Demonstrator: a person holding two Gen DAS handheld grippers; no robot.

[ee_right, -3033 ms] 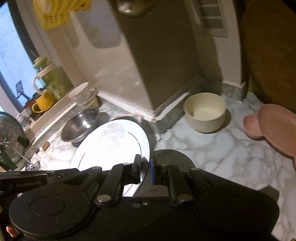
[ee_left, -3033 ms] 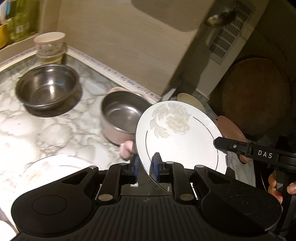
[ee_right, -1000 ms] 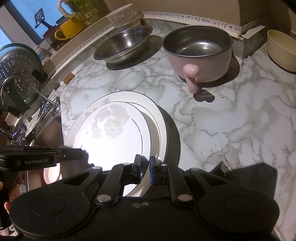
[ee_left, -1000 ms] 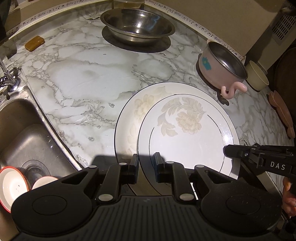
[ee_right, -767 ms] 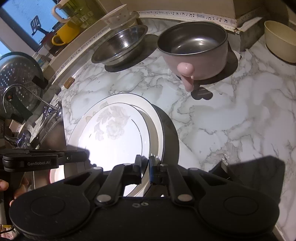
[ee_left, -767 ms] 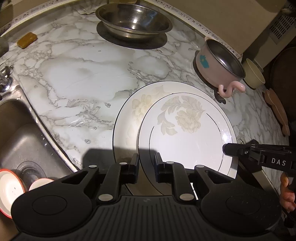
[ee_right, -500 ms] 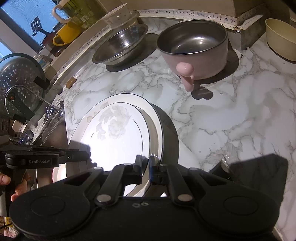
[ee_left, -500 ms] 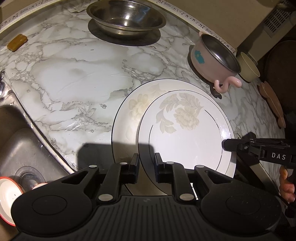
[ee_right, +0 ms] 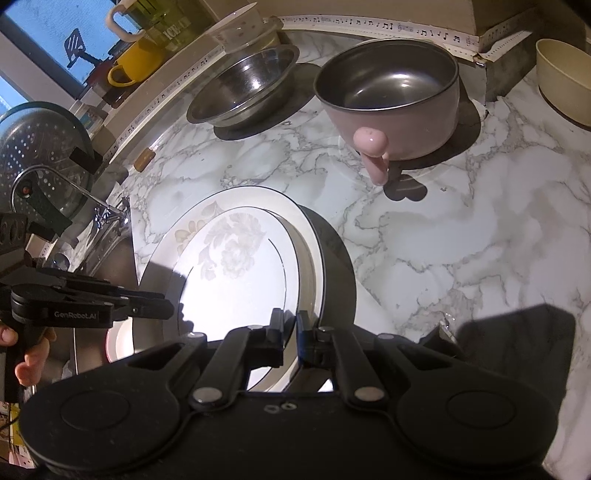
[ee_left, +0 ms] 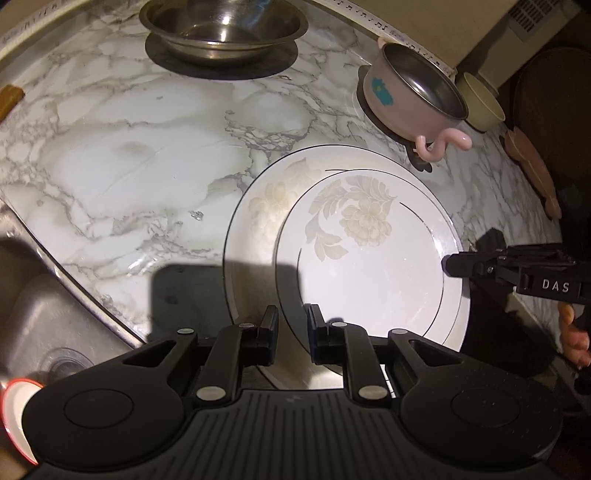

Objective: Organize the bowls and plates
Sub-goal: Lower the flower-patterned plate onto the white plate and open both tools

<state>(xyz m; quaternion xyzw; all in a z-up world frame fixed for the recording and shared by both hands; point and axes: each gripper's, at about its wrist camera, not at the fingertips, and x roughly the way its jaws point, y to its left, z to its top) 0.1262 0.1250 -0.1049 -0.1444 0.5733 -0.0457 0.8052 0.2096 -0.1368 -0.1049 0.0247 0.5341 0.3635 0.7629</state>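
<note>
**Two grippers hold a floral plate over a larger one on the marble counter**

Left wrist view: a white marble counter [ee_left: 140, 155] with grey veins fills the picture, with a steel sink [ee_left: 48, 314] at the lower left. At the back stands a wide steel bowl [ee_left: 221, 26] on a dark round mat. To the right is a pink pot [ee_left: 410, 96] with a steel inside and a curled pink handle, and just beyond it a cream bowl [ee_left: 480, 99]. A pink flat dish [ee_left: 532, 166] lies at the right edge. Near the front edge of the counter lies a large plate [ee_left: 258, 206] with a pale flower print. Over it, shifted to the right, is the small plate [ee_left: 369, 258] with the same print. The left gripper [ee_left: 291, 321] pinches the small plate's near rim, its fingers close together with the rim between them. The right gripper [ee_left: 448, 264] reaches in from the right and meets the plate's right rim; a hand [ee_left: 574, 332] holds it.

Right wrist view: the same counter, with a window and a yellow mug [ee_right: 136, 62] on a ledge behind, and a colander [ee_right: 40, 147] by the tap. The right gripper [ee_right: 291, 328] is pressed tight on the small plate's [ee_right: 236, 280] rim. The plate is tilted, its right side raised above the large plate [ee_right: 192, 225]. The left gripper [ee_right: 170, 308] grips the plate's left rim.
</note>
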